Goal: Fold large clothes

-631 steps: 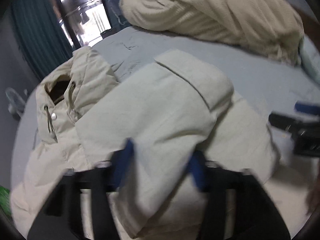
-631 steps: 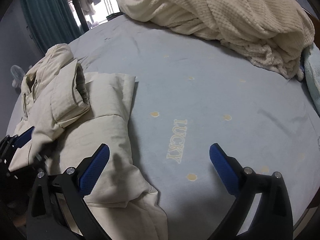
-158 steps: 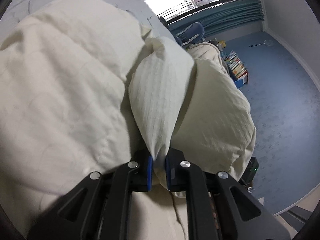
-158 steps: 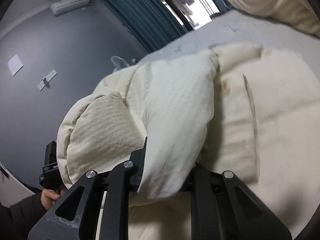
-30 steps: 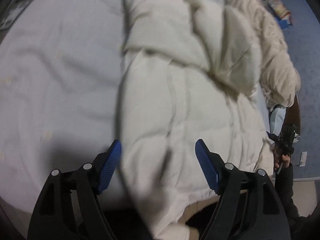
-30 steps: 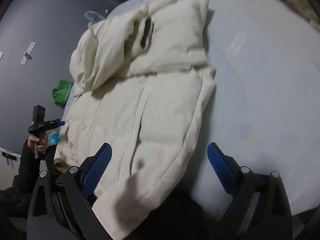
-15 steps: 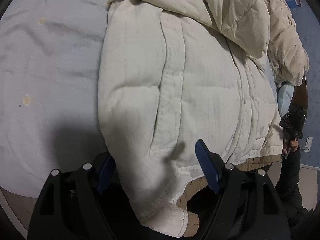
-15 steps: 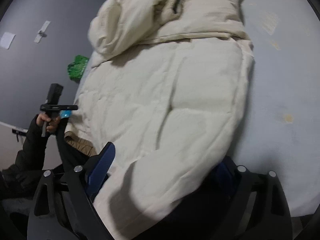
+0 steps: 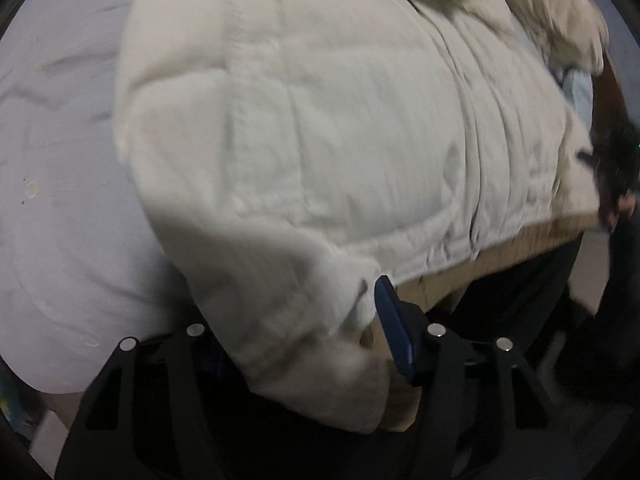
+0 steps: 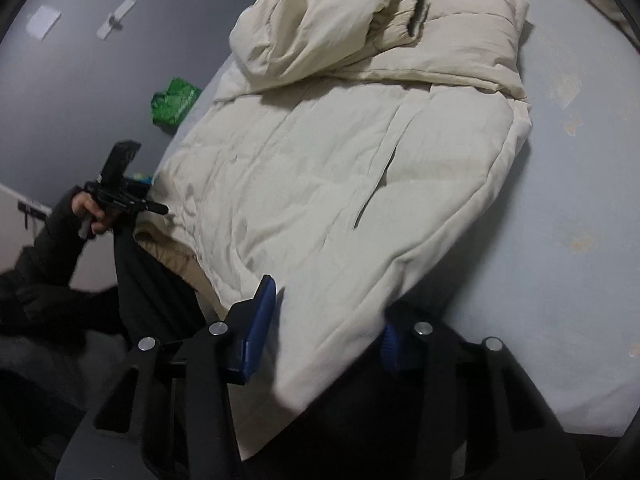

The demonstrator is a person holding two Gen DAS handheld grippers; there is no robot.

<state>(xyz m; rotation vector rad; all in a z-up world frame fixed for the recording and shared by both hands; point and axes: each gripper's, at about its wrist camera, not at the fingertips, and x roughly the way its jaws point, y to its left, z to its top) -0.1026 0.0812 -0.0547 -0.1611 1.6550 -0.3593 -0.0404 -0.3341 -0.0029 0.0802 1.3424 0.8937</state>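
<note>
Puffy quilted cream jacket (image 10: 340,168) is laid flat on the pale blue bed (image 10: 560,240). Its hem corners are flanked by both closing grippers: left gripper (image 9: 296,344), right gripper (image 10: 324,320). Green bag (image 10: 174,102) is seen by right wrist only.

Dim, flat indoor light, left view smeared by motion blur (right sharper), fisheye corners black
</note>
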